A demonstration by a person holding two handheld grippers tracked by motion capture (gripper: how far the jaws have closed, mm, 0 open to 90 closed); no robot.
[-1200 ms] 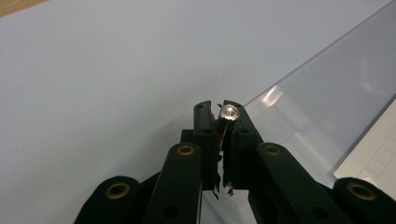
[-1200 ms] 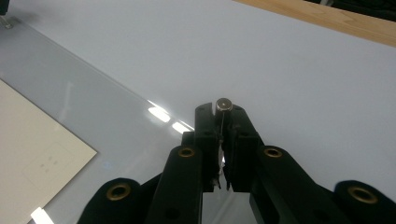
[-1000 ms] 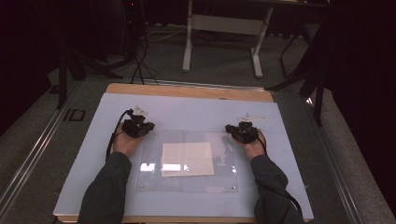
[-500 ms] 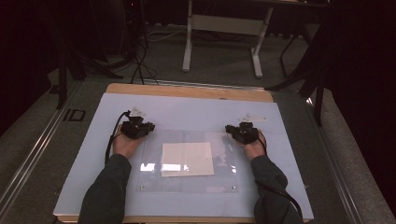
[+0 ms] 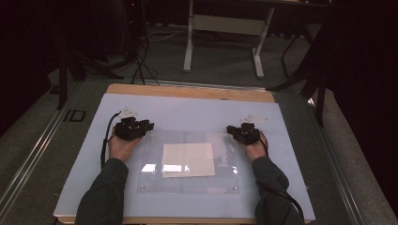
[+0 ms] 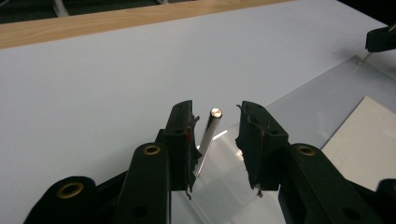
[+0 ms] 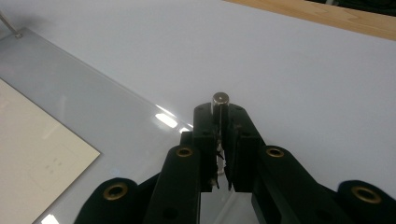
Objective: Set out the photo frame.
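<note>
A: What is hard to make out here?

B: In the high view the left gripper point(image 5: 133, 128) and right gripper point(image 5: 244, 133) are dark lumps, so their jaws cannot be read there. The clear sheet point(image 5: 187, 161) shows mostly by its glints and faint edges. The person's forearms are cut off at the bottom of that view.

A: And from the gripper views?

B: In the left gripper view a thin metal pin point(image 6: 208, 140) stands between the jaws, tilted a little, with its foot hidden low behind the left jaw. The left gripper point(image 6: 215, 140) is spread well apart; the pin sits just beside the left jaw, with a gap to the right one. Whether it touches the left jaw I cannot tell.

A: The right one?

B: The right gripper point(image 7: 223, 140) is closed tight around a second pin point(image 7: 220, 105). Its round, dull silver top pokes out above the jaws; the rest is buried between them.

A: Where do the pins stand?

B: Each at a far corner of the sheet, which lies flat on the pale blue mat point(image 5: 187, 112). The left pin is shiny, slim and straight, with a bright flat top.

A: Anything under the sheet?

B: A white paper point(image 5: 187, 159), near its middle. It carries faint marks, too small to read. At the upper right of the left gripper view the other gripper is cut off by the edge.
</note>
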